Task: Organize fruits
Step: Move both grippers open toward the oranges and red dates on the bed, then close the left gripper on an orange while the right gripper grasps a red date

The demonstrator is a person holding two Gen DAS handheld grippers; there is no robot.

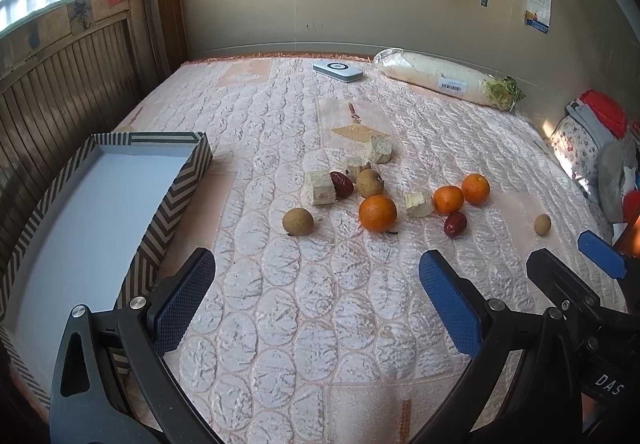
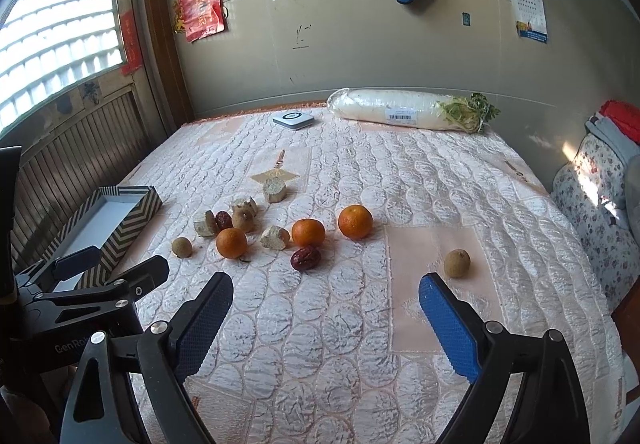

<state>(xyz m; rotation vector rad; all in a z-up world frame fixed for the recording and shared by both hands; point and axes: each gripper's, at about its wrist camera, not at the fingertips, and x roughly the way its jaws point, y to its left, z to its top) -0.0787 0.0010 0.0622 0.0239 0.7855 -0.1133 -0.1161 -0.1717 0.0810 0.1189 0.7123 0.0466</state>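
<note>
Fruits lie loose on the quilted bed: three oranges [image 1: 377, 213] [image 1: 448, 199] [image 1: 475, 189], three brown longans [image 1: 297, 221] [image 1: 369, 183] [image 1: 542, 224], two red dates [image 1: 341, 184] [image 1: 455, 224] and several pale cut chunks [image 1: 320, 188]. A chevron-patterned box [image 1: 168, 200] with an empty white floor stands at the left. My left gripper [image 1: 316, 284] is open and empty, just short of the fruits. My right gripper [image 2: 326, 308] is open and empty, with a lone longan [image 2: 457, 263] near its right finger and an orange [image 2: 355, 221] ahead.
A wrapped white radish [image 1: 444, 78] and a small white device [image 1: 338, 70] lie at the far edge by the wall. Floral pillows and clothes [image 1: 592, 148] are piled at the right. A wooden-slat wall runs behind the box. The left gripper shows in the right wrist view [image 2: 112, 272].
</note>
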